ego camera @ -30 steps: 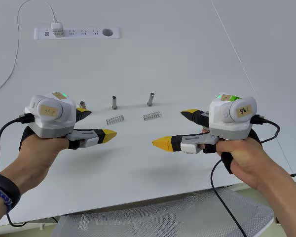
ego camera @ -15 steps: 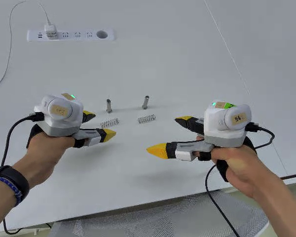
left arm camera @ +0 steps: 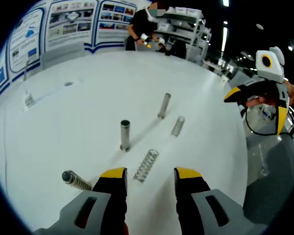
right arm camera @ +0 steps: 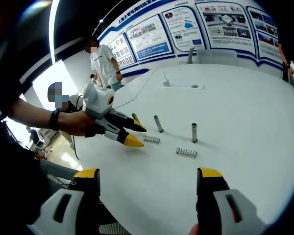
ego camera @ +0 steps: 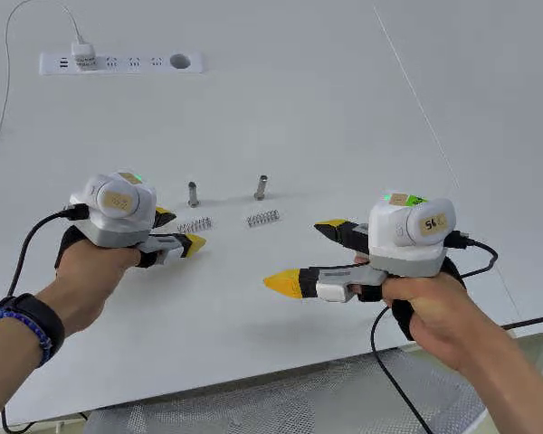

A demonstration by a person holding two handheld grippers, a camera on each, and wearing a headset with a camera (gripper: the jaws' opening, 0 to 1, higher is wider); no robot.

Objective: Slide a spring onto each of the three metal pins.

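Two bare metal pins [ego camera: 193,193] [ego camera: 261,186] stand upright on the white table [ego camera: 281,108]. In front of each lies a loose spring [ego camera: 195,225] [ego camera: 263,218]. In the left gripper view a third pin [left arm camera: 71,179] at the lower left seems to carry a spring. My left gripper [ego camera: 181,229] [left arm camera: 150,174] is open, its tips just short of the nearer spring [left arm camera: 146,165], and it holds nothing. My right gripper [ego camera: 300,255] [right arm camera: 148,174] is wide open and holds nothing. It hovers to the right of the springs [right arm camera: 186,152] [right arm camera: 151,139] and well apart from them.
A white power strip [ego camera: 118,63] with a plugged charger lies at the table's far left. Gripper cables trail off the near table edge. A grey mesh chair seat [ego camera: 253,407] sits below that edge. People stand far off in both gripper views.
The left gripper has edged a little closer to the left spring. The right gripper has drifted slightly lower and nearer to me. Both stay open; pins and springs have not moved.
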